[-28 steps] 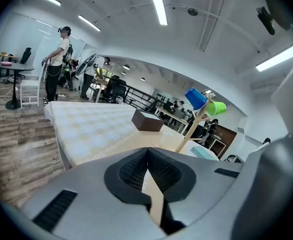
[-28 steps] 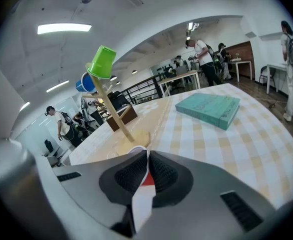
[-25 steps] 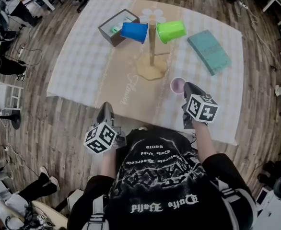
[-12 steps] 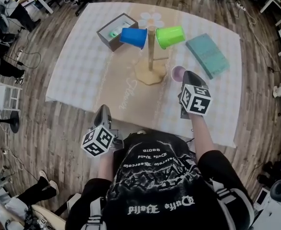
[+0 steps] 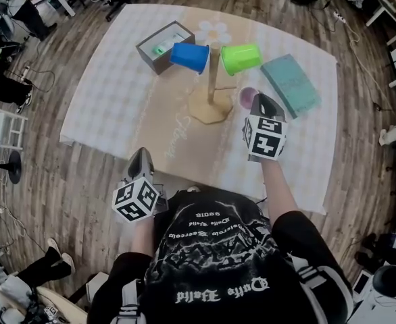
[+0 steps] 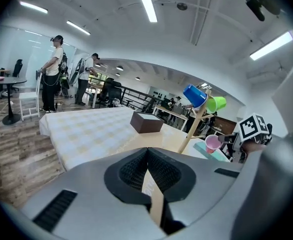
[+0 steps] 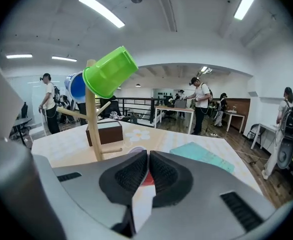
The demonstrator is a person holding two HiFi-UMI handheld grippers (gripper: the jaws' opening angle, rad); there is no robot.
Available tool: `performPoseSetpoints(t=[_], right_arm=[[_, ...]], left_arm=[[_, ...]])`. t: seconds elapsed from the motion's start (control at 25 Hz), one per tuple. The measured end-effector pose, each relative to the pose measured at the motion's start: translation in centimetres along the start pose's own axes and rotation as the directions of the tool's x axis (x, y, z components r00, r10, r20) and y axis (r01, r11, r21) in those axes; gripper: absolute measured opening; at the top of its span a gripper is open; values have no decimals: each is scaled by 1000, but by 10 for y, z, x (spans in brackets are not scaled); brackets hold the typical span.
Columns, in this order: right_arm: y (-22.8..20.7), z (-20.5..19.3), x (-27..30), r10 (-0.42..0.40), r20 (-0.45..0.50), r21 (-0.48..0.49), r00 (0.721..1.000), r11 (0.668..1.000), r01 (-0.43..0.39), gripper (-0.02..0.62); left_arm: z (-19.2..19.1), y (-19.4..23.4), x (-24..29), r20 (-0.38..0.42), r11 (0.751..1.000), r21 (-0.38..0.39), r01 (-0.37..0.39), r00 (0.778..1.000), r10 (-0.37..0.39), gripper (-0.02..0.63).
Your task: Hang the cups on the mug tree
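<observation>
Right gripper point(image 5: 257, 101) is closed on the pink cup point(image 5: 248, 97): pads pinch the rim, and the rest of the cup sticks out fwd of the tips. In the left gripper view it's held tilted w/ its mouth facing left. Mug tree point(image 5: 211, 73) stands just ahead & left of the right gripper's tips. A bare low peg point(image 5: 226, 88) on the trunk points toward the pink cup, which is near the peg but not on it. Two cups already hang on upper pegs. Green cup point(image 5: 240, 58) is approx straight ahead of the right gripper and higher up. Blue cup point(image 5: 190, 56) is on the far side of the trunk, further left. Teal book point(image 5: 290, 84) lies flat just to the right of the right gripper's tips. Brown box point(image 5: 159, 46) sits well ahead & left, beyond the tree. Left gripper point(image 5: 141, 152) is closed: pads meet at the tips w/ nothing btwn them. It sits back by the near edge of the checked cloth point(image 5: 117, 93), well apart from the tree, which is ahead & to its right. From there the right gripper w/ the pink cup shows at far right, past the tree's base.
</observation>
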State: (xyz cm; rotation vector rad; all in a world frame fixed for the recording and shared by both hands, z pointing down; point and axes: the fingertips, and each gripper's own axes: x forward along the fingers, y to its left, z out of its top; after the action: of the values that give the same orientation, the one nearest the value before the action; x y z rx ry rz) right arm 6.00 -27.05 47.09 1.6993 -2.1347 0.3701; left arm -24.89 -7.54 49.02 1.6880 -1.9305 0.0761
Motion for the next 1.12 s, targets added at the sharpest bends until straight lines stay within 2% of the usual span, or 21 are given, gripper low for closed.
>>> performPoseSetpoints(t=[0.48,0.72,1.12], right_arm=[[21,18,6,8,34,-117,999,993,-4,26],[28,15,7,11,30,-158,999,987,-6,26],[53,11,6,35,28,-219,999,975,-28,28]], left_arm=[[1,0,-4,-6,999,29,-21,1000,21,20],[-1,1,-4,-2,998,55,-40,999,41,20],[0,4,-5,-1,998,49,-47,999,47,20]])
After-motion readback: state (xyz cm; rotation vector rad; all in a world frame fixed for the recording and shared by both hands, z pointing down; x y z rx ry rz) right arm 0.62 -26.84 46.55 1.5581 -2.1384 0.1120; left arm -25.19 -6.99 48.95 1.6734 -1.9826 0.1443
